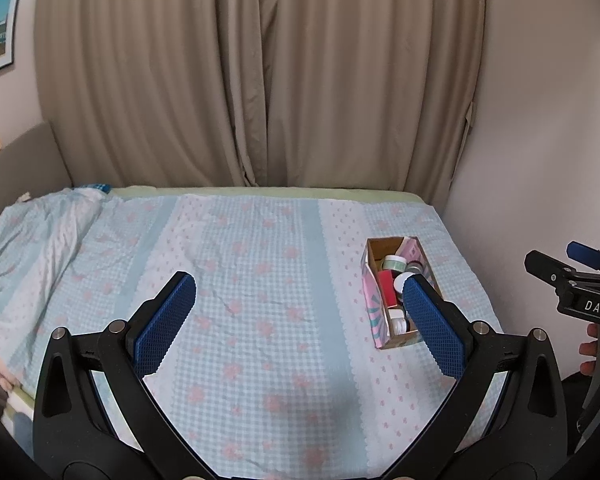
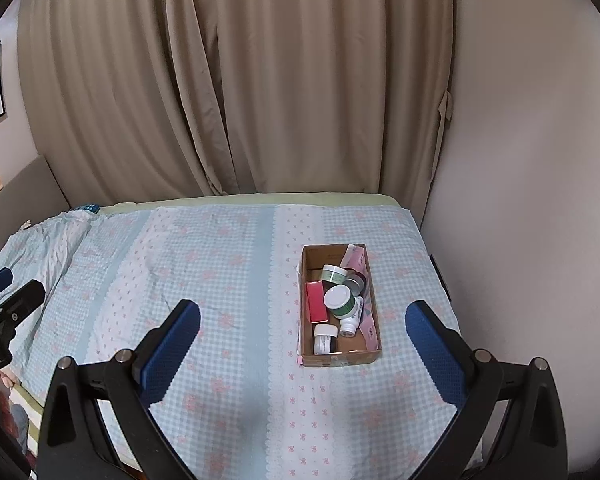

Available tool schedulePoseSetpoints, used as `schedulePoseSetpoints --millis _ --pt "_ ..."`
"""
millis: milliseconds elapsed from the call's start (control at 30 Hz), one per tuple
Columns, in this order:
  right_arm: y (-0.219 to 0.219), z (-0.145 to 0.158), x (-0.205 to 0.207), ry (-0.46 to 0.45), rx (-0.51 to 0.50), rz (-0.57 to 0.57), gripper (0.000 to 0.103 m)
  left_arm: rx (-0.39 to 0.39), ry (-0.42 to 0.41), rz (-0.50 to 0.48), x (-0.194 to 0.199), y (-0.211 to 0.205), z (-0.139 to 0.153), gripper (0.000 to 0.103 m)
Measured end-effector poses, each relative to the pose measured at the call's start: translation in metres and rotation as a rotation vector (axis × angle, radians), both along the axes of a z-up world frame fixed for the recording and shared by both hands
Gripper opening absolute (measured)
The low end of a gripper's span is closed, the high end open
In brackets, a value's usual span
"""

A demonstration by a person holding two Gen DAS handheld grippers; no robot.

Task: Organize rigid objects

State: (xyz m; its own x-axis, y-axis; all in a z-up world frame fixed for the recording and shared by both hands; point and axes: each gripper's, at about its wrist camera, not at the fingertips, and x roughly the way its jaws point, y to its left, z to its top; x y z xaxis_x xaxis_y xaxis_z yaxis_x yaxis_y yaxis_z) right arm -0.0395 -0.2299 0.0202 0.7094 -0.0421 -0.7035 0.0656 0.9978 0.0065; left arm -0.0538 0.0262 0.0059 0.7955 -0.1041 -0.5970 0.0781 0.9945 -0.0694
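Note:
A small cardboard box [image 2: 342, 358] sits on the bed at the right, also seen in the left wrist view [image 1: 396, 342]. It holds several items: a red box [image 2: 316, 300], a white-lidded green jar [image 2: 340, 300], a pale green jar [image 2: 334, 274], a small white jar [image 2: 325, 338] and a white bottle [image 2: 350, 322]. My right gripper [image 2: 302, 318] is open and empty, hovering in front of the box. My left gripper [image 1: 298, 290] is open and empty over the bed's middle, left of the box.
The bed has a light blue checked sheet [image 2: 220, 280] with pink flowers. A crumpled quilt [image 1: 40, 236] lies at the left. Beige curtains [image 1: 260, 80] hang behind the bed. A wall [image 2: 520, 200] runs close along the bed's right side.

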Motion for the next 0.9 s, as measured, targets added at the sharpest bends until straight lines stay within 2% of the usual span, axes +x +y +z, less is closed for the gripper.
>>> schedulePoseSetpoints --millis 667,900 --pt "-0.004 0.001 0.001 0.001 0.007 -0.008 0.102 0.057 -0.023 0.000 0.003 -0.021 -0.001 0.103" --pt "-0.006 0.003 0.002 -0.006 0.004 -0.018 0.102 0.100 -0.095 0.028 -0.002 -0.030 0.006 0.103"
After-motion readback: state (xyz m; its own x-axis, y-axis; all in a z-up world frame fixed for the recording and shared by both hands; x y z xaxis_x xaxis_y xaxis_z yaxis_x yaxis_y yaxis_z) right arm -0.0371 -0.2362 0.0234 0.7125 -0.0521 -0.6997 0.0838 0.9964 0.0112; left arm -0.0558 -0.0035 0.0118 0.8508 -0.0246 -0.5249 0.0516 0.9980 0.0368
